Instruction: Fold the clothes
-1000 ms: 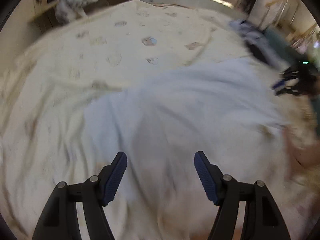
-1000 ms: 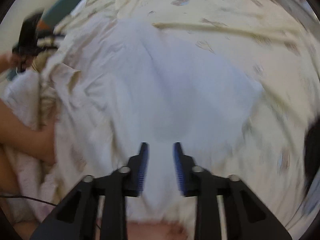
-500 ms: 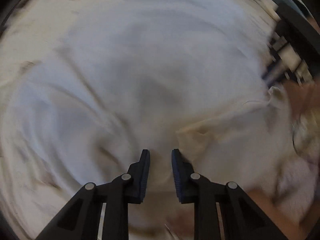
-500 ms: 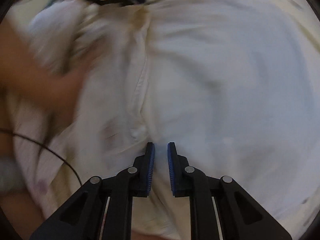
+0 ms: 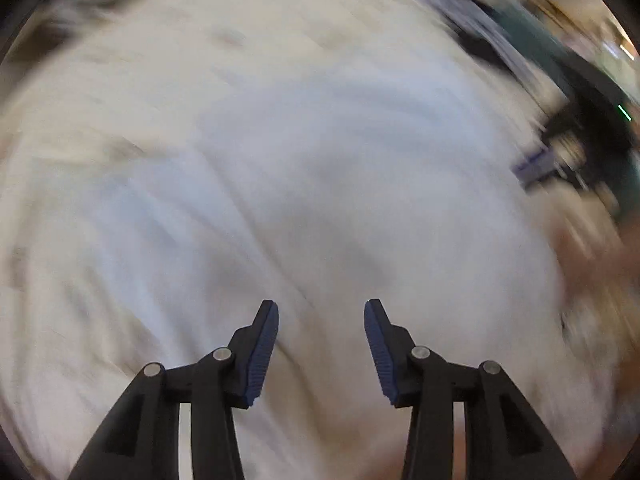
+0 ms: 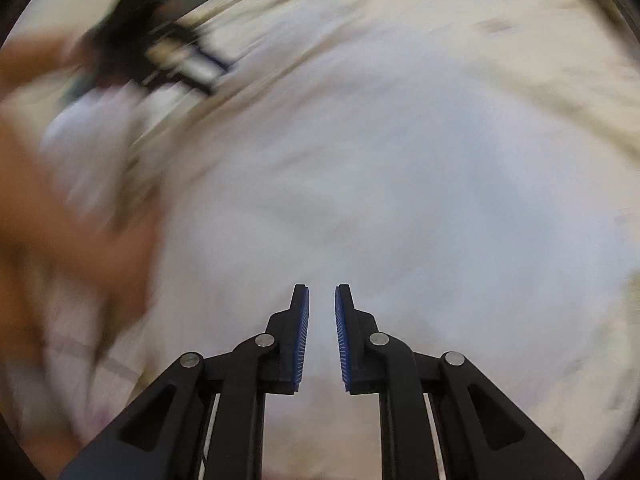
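Note:
Motion blur covers both views. A white garment [image 5: 320, 180] lies spread over a cream patterned bedspread [image 5: 120, 60]. My left gripper [image 5: 321, 312] hovers over its near part, jaws wide open with nothing between them. In the right wrist view the same garment [image 6: 400, 200] fills the middle. My right gripper [image 6: 322, 294] has its blue pads drawn almost together, with white cloth in the narrow gap. The blur hides how much cloth is pinched.
The bedspread [image 6: 520, 40] extends beyond the garment. A person's bare arm [image 6: 60, 240] is at the left, and the left gripper's dark body [image 6: 160, 52] at upper left. Dark and teal clothes [image 5: 520, 40] lie at the bed's far right.
My left gripper was shut half a second ago and has opened and pulled back from the garment. My right gripper narrowed earlier and has stayed nearly closed. Both cameras are swinging.

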A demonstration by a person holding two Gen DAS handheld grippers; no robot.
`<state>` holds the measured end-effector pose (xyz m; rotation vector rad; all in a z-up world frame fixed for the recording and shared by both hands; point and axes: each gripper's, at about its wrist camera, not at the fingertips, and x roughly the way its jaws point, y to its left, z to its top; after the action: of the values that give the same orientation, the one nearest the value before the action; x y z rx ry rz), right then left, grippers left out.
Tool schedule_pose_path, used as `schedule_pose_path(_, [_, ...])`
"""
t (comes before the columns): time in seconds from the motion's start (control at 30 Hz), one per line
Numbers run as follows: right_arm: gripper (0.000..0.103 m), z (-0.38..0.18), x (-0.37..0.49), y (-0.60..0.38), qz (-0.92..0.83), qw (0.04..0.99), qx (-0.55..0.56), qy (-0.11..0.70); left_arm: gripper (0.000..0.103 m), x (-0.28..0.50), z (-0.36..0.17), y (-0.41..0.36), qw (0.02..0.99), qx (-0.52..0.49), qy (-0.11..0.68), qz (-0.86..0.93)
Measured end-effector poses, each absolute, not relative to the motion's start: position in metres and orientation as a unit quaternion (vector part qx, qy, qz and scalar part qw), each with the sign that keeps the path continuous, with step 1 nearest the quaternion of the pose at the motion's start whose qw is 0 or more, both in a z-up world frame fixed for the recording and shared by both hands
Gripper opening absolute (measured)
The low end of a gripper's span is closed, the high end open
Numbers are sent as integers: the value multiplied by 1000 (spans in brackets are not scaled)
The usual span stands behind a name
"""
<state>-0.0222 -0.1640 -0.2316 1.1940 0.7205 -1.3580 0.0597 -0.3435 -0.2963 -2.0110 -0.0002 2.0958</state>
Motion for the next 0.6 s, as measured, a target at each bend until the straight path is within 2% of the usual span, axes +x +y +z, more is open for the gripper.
schedule_pose_path(0.03, [15,-232,-42,-172,-601,540,505,302,44,44,-298,-350,92,-679,-7,728])
schedule_pose_path(0.1, [15,-236,-80,-189,-642,496,503,299,35,13,-302,-364,39,-660,-21,750])
schedule_pose_path(0.17, [15,-261,-108,-199,-631,470,520,332,32,-18,-306,-378,-13,-638,-35,769])
schedule_pose_path(0.2, [11,-274,-120,-202,-624,458,525,355,28,-30,-310,-385,-35,-631,-41,774])
schedule_pose_path(0.27, [8,-293,-138,-198,-618,435,520,400,17,-31,-314,-400,-40,-632,-41,773])
schedule_pose_path(0.3, [0,-295,-153,-190,-622,424,529,392,16,-29,-312,-406,-42,-626,-32,778])
schedule_pose_path(0.33, [0,-295,-167,-182,-630,412,535,385,8,-24,-305,-415,-68,-615,-6,786])
schedule_pose_path(0.37, [0,-289,-180,-173,-645,395,534,378,8,-17,-297,-431,-113,-603,5,790])
schedule_pose_path(0.4, [2,-283,-193,-163,-659,377,534,372,8,-8,-291,-452,-135,-594,-31,792])
schedule_pose_path(0.43, [3,-275,-207,-152,-673,364,536,357,11,1,-284,-470,-141,-587,-80,794])
schedule_pose_path(0.47, [10,-264,-221,-140,-683,363,545,323,18,7,-278,-478,-137,-575,-103,800])
schedule_pose_path(0.5, [10,-255,-233,-126,-686,368,560,284,21,13,-271,-485,-133,-564,-126,805])
schedule_pose_path(0.53, [10,-245,-245,-113,-688,373,573,245,30,19,-265,-492,-129,-551,-150,810])
schedule_pose_path(0.57, [11,-238,-253,-102,-689,376,583,212,43,22,-261,-497,-125,-543,-169,813])
schedule_pose_path(0.6, [16,-233,-254,-97,-690,375,587,196,49,19,-265,-498,-122,-544,-180,810])
